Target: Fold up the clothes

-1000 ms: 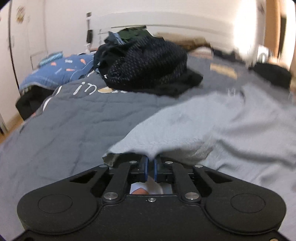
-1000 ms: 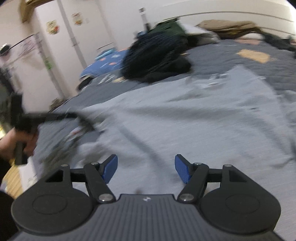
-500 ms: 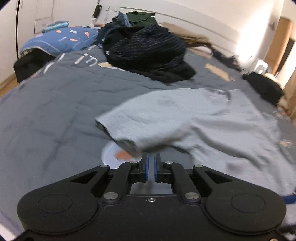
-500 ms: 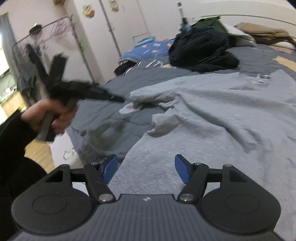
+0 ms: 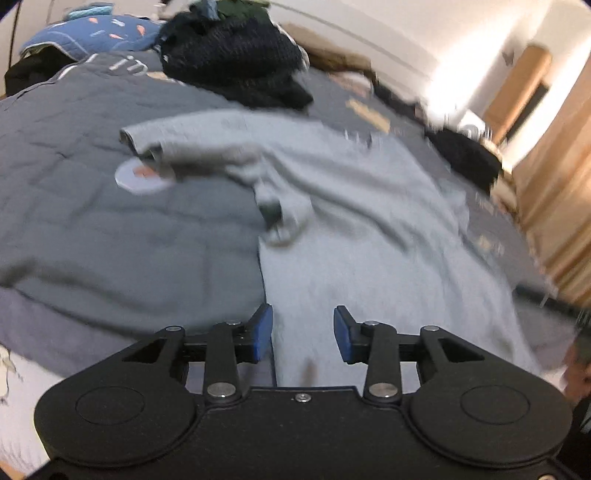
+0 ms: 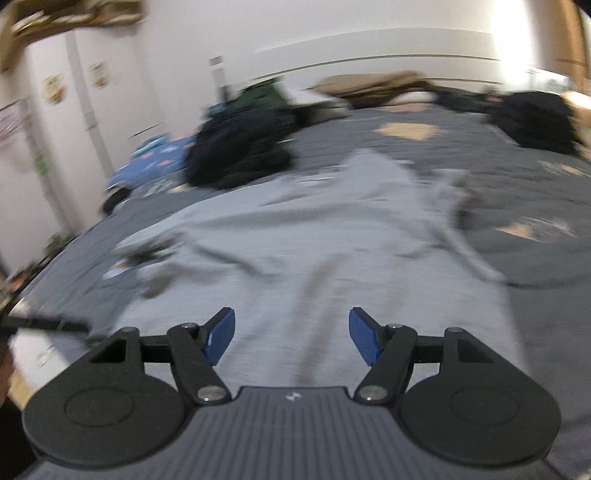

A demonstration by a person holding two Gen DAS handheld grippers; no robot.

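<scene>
One light grey short-sleeved shirt [image 5: 354, 206] on bed, two sleeves showing. One dark grey quilted bedspread [image 5: 110, 229] under it. One big heap of dark knitted clothes [image 5: 236, 62] at far end. One smaller black bundle [image 5: 469, 158] at right edge. One blue patterned pillow [image 5: 96, 33] in far left corner. Two black grippers: left gripper [image 5: 303, 334], right gripper [image 6: 291, 336]. Two blue pads on each, four blue pads in all. One tan heap [image 6: 369, 83] by headboard, too blurred to name.
</scene>
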